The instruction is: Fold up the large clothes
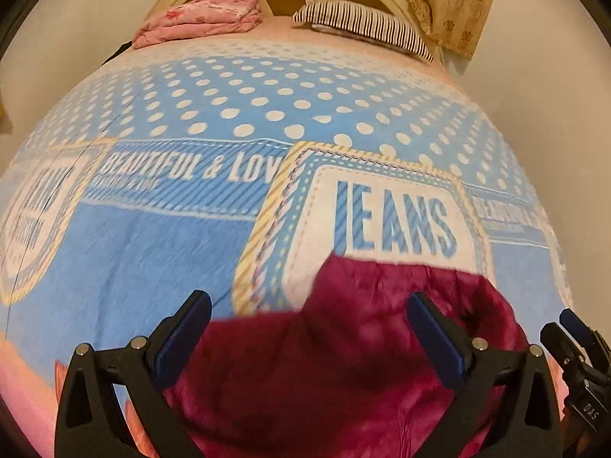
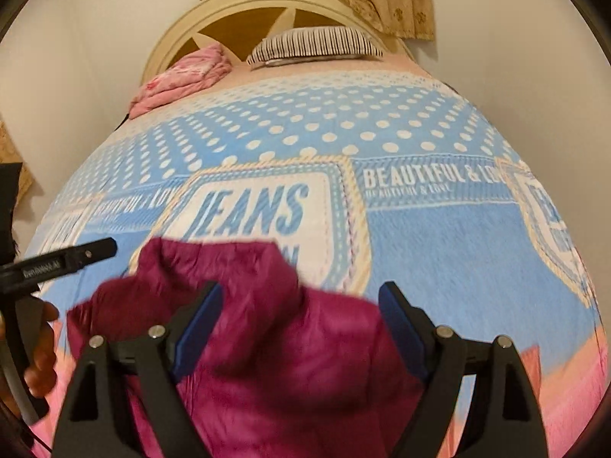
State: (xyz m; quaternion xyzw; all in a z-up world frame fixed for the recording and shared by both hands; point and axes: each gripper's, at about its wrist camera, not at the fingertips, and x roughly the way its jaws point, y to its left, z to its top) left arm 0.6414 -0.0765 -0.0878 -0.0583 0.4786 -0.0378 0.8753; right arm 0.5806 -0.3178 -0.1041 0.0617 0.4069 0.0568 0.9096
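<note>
A crumpled maroon garment (image 1: 343, 362) (image 2: 267, 343) lies on the near part of a blue bedspread (image 1: 152, 252) (image 2: 439, 248) printed with white dots and a "JEANS" patch. My left gripper (image 1: 308, 299) is open above it, its blue-padded fingers wide apart, with the cloth seen between and below them. My right gripper (image 2: 301, 288) is open too, with its pads clear of the fabric. Each view catches the other tool at its edge: the right gripper (image 1: 573, 328) at the far right, the left gripper (image 2: 95, 248) at the left with a hand (image 2: 38, 362) on its handle.
A folded pink blanket (image 1: 202, 19) (image 2: 183, 76) and a striped pillow (image 1: 362, 26) (image 2: 313, 45) lie at the far end by the cream headboard (image 2: 244, 4). A patterned curtain (image 1: 450, 4) hangs behind. Pale walls flank both sides of the bed.
</note>
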